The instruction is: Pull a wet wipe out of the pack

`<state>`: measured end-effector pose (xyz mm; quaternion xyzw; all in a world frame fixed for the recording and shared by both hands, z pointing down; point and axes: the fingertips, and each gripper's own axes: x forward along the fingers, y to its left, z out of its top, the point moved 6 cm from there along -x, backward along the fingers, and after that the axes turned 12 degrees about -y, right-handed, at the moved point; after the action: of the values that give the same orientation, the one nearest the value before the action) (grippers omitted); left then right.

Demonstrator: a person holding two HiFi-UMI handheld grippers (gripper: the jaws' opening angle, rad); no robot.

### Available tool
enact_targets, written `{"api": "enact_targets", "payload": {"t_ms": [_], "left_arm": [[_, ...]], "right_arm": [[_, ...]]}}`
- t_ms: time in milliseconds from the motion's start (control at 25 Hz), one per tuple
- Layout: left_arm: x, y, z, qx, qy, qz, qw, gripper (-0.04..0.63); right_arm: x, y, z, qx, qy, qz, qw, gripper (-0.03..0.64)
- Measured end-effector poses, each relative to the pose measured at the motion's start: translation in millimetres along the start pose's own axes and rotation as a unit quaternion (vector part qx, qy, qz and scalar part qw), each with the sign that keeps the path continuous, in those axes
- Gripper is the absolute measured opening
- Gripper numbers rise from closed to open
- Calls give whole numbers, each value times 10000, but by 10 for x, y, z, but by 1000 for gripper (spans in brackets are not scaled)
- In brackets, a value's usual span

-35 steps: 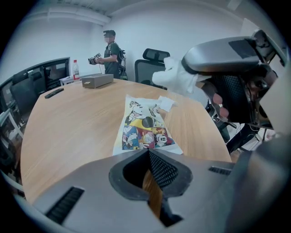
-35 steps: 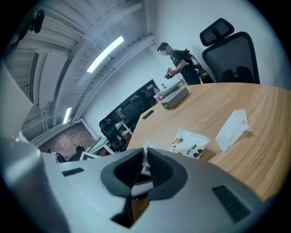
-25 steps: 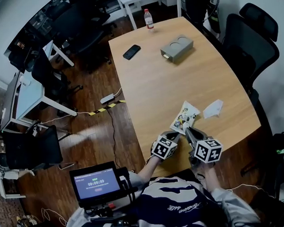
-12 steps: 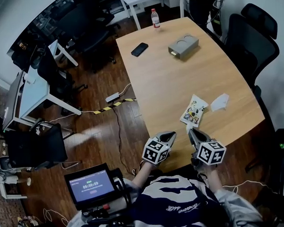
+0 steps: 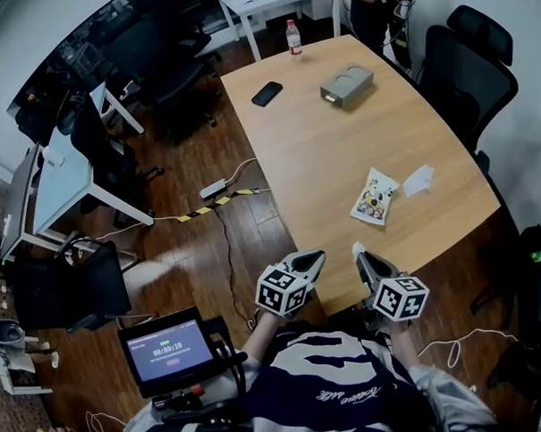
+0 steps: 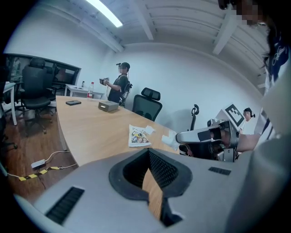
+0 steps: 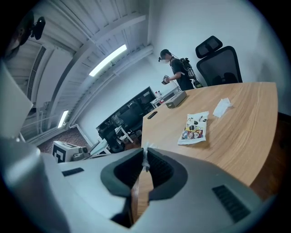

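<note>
While both hand-held grippers hang at the near edge of a curved wooden table (image 5: 321, 155), the wet wipe pack (image 5: 374, 197) lies flat on the tabletop beyond them, toward the table's right side. It is a soft white pouch with colourful cartoon printing on its upper face, set at a slant; the print is too small to read. A loose white sheet (image 5: 418, 180), slightly crumpled, lies just beside the pack on its right without touching it, near the table's right edge. The right gripper (image 5: 358, 251) has its jaws pressed together on a small white wet wipe (image 6: 170, 139), which bunches out past the tips in the air, well apart from the pack. The left gripper (image 5: 314, 255) has its jaws closed tip to tip with nothing between them, at the table's near left corner beside the wooden floor (image 5: 218, 249). Bare tabletop lies between the grippers and the pack. At the far end, well apart from the pack, sit a grey box (image 5: 346, 84), a dark phone (image 5: 266, 93) and a bottle (image 5: 293, 37). A black office chair (image 5: 461, 68) stands close along the right edge.
</note>
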<state>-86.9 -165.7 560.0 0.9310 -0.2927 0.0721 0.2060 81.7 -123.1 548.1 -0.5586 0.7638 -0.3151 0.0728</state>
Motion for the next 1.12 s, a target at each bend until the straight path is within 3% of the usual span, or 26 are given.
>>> {"api": "enact_targets", "payload": {"t_ms": [320, 720, 960, 1120], "left_arm": [[-108, -179, 106, 72, -59, -707, 9975, 3], [-475, -523, -171, 71, 229, -1426, 9895, 3], [-692, -632, -313, 98, 345, -1563, 9871, 3], [-880, -635, -289, 136, 247, -1431, 9893, 3]], "right_arm": [[-423, 248, -119, 149, -567, -567, 9967, 25], [-1046, 647, -540, 373, -955, -1217, 9873, 25], [-1207, 827, -756, 413, -903, -1249, 9872, 25], [-1202, 884, -755, 499, -944, -1070, 9885, 25]]}}
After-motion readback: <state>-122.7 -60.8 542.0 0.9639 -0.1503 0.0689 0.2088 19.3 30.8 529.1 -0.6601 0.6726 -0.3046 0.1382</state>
